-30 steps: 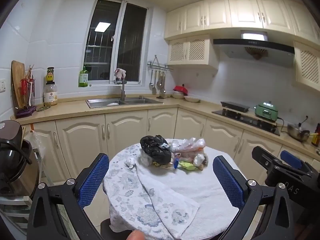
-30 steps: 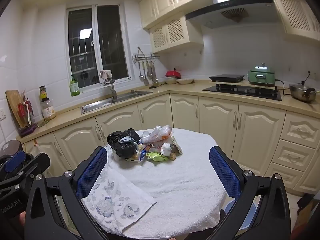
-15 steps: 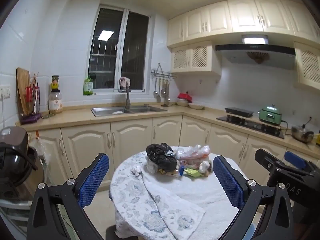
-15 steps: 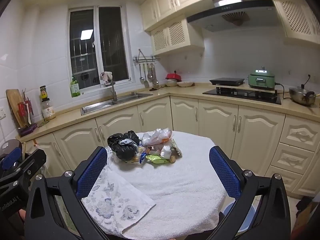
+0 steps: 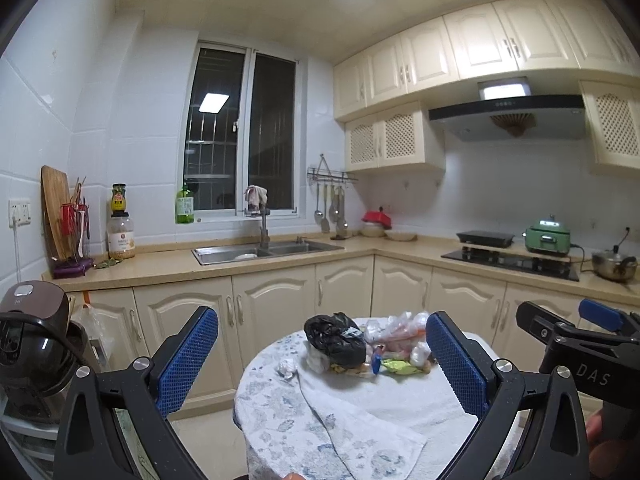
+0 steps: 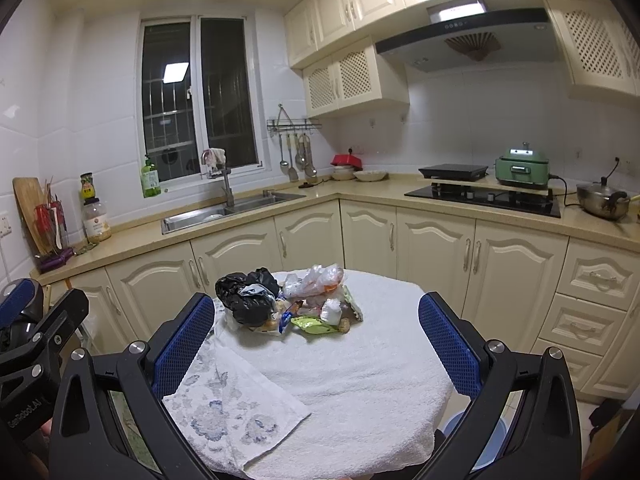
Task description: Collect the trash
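Both your left gripper [image 5: 320,354] and right gripper [image 6: 316,326] hang wide open and empty short of the trash heap [image 6: 286,300] mid-worktop [image 6: 360,380]; a careless grab could scatter loose wrappers.

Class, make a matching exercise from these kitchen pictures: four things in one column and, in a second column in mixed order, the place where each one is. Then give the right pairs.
Things
1. black bag
2. green bottle
3. steel pot
4. wooden board

Places
A. on the counter right of the stove
B. leaning on the wall at the left end of the counter
C. in the trash heap on the round table
D. on the window sill left of the tap

Pairs: 1-C, 2-D, 3-A, 4-B
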`<state>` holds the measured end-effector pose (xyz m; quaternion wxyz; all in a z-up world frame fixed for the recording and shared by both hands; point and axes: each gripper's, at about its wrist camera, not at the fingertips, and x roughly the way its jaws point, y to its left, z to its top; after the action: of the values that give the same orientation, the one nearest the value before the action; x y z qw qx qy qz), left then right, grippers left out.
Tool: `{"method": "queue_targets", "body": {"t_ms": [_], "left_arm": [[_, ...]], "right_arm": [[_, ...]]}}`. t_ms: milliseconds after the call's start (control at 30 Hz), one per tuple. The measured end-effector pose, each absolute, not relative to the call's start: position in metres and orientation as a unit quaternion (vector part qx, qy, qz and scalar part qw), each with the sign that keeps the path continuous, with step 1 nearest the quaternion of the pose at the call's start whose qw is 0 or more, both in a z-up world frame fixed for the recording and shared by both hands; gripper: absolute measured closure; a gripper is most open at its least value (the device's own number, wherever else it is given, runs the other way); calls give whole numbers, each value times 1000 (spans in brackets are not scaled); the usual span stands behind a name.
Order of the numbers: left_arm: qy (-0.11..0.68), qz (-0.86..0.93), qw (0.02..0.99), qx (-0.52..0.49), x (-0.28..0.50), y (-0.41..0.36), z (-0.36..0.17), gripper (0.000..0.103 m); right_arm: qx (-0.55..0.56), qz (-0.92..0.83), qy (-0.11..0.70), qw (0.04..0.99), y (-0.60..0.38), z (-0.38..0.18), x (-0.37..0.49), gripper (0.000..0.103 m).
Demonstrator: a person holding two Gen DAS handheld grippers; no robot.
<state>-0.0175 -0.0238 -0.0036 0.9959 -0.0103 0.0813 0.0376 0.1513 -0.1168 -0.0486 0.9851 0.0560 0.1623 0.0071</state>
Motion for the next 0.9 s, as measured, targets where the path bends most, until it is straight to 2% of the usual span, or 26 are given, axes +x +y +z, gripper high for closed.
{"method": "queue_targets", "body": {"t_ms": [367, 900], "left_arm": [[92, 24, 995, -23, -11, -8, 17, 1], [90, 21, 995, -30, 12, -1, 8, 1]], "right_arm": [[50, 12, 160, 986, -114, -48, 153, 0], [41, 24, 161, 986, -105, -47, 169, 0]]}}
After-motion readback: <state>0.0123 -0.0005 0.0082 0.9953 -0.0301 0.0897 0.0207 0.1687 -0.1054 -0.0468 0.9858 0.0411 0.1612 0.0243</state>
